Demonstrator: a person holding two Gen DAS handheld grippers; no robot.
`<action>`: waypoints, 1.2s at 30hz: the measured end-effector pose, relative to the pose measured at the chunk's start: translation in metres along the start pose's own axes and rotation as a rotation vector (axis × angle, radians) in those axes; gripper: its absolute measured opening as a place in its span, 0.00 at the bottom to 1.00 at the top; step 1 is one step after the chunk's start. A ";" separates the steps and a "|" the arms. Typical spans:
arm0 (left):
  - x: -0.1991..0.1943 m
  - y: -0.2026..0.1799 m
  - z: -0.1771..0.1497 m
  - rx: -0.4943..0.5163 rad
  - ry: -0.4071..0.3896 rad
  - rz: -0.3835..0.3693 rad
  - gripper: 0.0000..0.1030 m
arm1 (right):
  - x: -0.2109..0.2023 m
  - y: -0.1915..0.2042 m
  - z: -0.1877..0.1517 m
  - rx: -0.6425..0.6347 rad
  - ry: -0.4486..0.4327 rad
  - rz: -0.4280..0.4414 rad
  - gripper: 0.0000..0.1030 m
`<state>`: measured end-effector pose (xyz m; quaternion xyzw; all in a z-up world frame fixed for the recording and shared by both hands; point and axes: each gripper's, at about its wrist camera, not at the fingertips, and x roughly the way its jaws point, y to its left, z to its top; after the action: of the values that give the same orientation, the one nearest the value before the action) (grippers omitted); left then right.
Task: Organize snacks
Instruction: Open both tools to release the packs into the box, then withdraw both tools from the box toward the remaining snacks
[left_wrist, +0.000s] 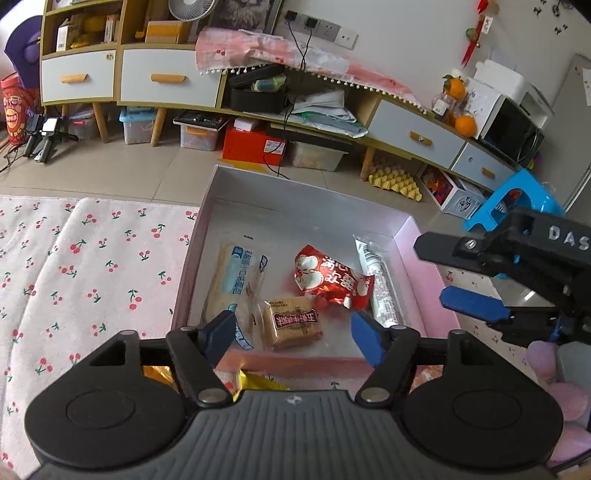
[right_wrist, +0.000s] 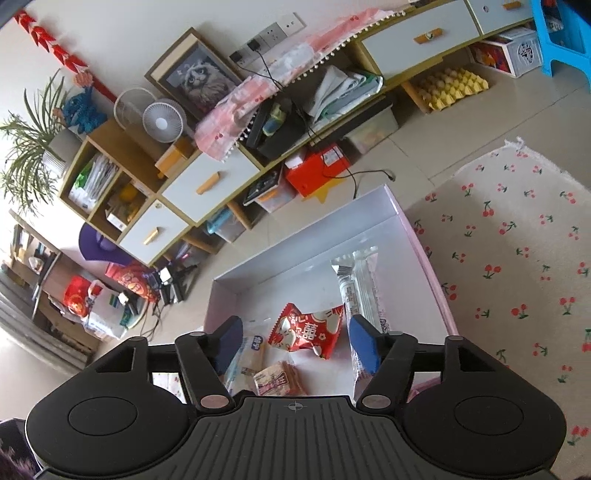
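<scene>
Left wrist view: left gripper jaws apart and empty, hovering over the near end of the box, brown biscuit pack directly between and just below the pads. Slightly beyond, red packet; left of it, long blue-print wafer pack, lengthwise away. Right gripper likewise spread, empty, white stick pack past its right pad.

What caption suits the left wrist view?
Open left hand-held gripper above a box of four snacks.
</scene>
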<state>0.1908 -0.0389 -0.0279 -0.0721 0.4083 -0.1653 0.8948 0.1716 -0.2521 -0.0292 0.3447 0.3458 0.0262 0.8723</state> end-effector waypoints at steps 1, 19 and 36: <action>-0.003 -0.002 0.000 0.004 -0.001 0.002 0.68 | -0.005 0.001 0.001 -0.001 -0.004 -0.002 0.69; -0.066 -0.011 -0.016 0.075 -0.003 0.069 0.95 | -0.087 0.023 -0.019 -0.134 -0.002 -0.055 0.83; -0.095 0.010 -0.053 0.136 0.001 0.172 0.99 | -0.111 0.017 -0.071 -0.286 0.054 -0.152 0.89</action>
<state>0.0953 0.0045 0.0020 0.0243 0.4014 -0.1155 0.9082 0.0461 -0.2289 0.0095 0.1888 0.3871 0.0183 0.9023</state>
